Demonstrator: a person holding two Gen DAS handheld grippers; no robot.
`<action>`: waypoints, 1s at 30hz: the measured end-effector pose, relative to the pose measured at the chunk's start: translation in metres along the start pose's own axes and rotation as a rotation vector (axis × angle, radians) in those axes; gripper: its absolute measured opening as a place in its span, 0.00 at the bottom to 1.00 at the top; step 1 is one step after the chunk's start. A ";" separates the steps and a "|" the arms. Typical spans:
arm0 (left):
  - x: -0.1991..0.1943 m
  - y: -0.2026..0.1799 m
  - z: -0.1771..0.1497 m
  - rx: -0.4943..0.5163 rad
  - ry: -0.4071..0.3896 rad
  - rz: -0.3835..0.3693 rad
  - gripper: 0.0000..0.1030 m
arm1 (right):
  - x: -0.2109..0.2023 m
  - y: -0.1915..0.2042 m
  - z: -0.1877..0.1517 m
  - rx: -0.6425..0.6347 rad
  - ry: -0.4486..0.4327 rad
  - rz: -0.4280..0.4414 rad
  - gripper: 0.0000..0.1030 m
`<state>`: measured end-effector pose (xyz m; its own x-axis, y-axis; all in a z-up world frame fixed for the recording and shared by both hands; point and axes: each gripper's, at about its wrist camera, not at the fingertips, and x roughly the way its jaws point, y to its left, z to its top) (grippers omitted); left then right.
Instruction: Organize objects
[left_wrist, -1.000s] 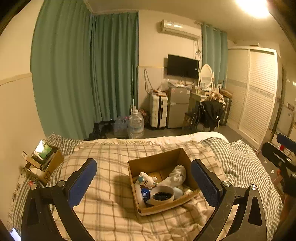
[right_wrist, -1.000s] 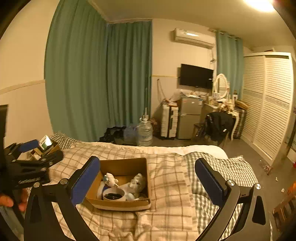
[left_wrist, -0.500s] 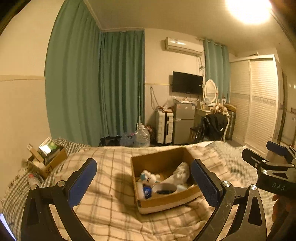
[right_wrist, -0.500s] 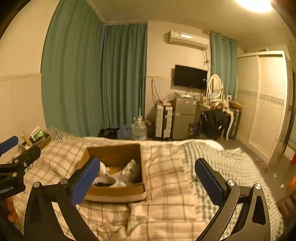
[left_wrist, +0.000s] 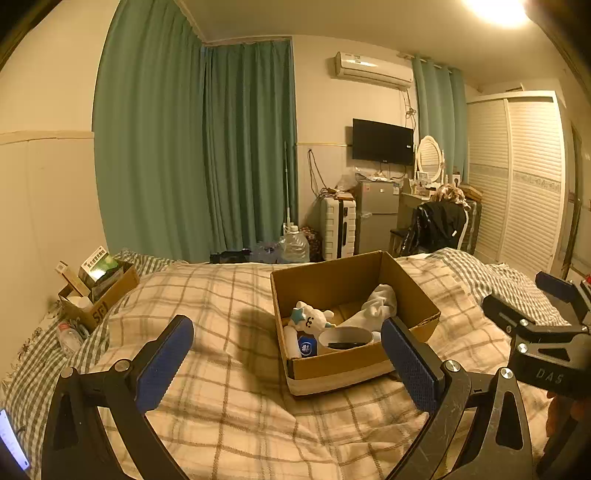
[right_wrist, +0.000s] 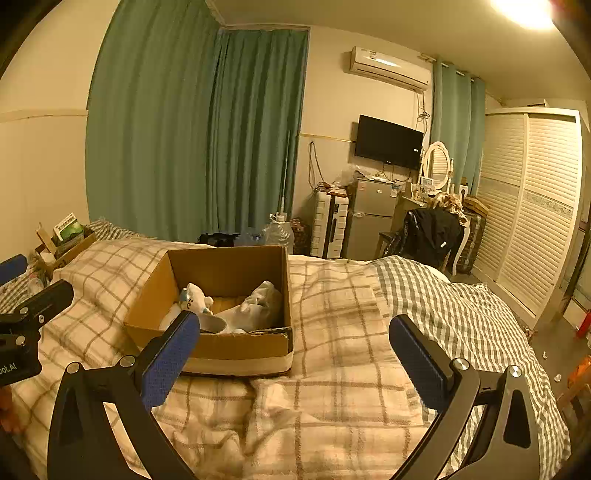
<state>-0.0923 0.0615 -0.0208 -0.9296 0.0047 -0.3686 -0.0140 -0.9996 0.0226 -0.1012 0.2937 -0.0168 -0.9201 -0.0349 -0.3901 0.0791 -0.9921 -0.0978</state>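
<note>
The box (left_wrist: 354, 332) lies ahead on the bed (left_wrist: 229, 369), nearer the left claw (left_wrist: 288, 365); both claws gape empty, right claw (right_wrist: 295, 362) alongside.

Open cardboard box (left_wrist: 354, 363) on the bed holds a plush toy (left_wrist: 309, 318), a white cloth (left_wrist: 376, 304).

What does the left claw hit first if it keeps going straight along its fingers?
Probably the cardboard box on the bed. The open left claw points at its near wall, with only plaid blanket between. Depth is unclear; angled lower, it would meet the blanket first.
</note>
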 end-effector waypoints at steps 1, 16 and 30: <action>0.000 0.000 0.000 -0.003 0.000 -0.002 1.00 | 0.000 0.000 0.000 0.001 0.001 0.003 1.00; 0.003 -0.001 -0.004 -0.006 0.021 0.002 1.00 | 0.003 0.001 -0.002 0.010 0.012 0.005 1.00; 0.005 -0.005 -0.006 0.009 0.033 0.000 1.00 | 0.004 0.004 -0.003 0.007 0.019 0.008 1.00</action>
<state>-0.0947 0.0660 -0.0281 -0.9169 0.0035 -0.3991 -0.0171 -0.9994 0.0307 -0.1032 0.2904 -0.0215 -0.9120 -0.0409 -0.4080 0.0840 -0.9926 -0.0882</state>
